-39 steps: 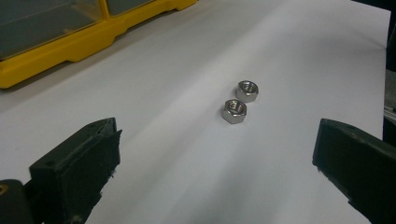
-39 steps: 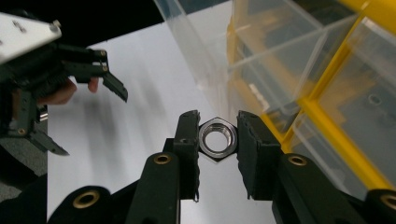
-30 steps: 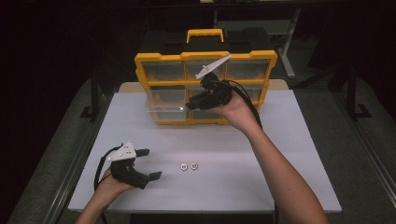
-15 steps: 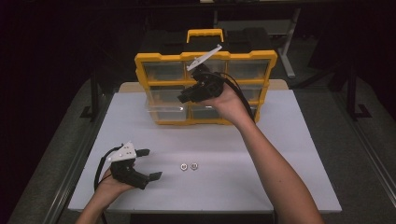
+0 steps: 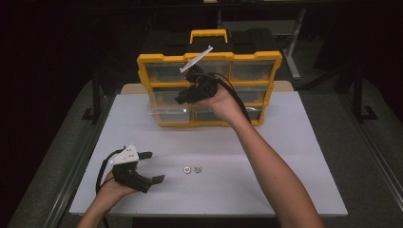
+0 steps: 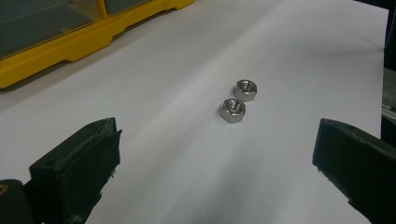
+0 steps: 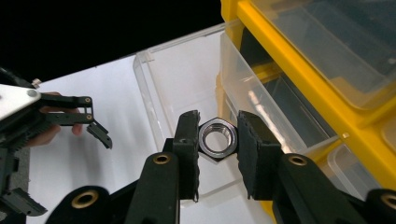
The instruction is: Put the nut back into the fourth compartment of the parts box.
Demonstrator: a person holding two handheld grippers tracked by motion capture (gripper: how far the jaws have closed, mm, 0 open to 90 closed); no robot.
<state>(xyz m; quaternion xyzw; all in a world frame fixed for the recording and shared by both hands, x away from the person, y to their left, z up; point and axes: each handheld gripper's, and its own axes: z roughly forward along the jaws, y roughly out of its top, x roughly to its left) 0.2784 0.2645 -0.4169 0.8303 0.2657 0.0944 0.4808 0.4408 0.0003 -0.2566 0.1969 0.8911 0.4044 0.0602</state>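
Shiny steel hex nut (image 7: 217, 139) clamped by right gripper (image 7: 217, 140), clear plastic drawer (image 7: 187, 93) below, left gripper (image 5: 148, 166) held open, glossy yellow organizer (image 5: 209, 61).

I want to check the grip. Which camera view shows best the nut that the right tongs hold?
The right gripper view: the nut sits large and sharp, pinched between both pads over the pulled-out clear drawer. In the high view the right tongs are too small to show it.

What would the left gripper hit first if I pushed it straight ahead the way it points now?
Probably the nearer hex nut, which lies on the white table ahead of the open left gripper, with the second nut just behind it. How far ahead they lie is hard to judge.
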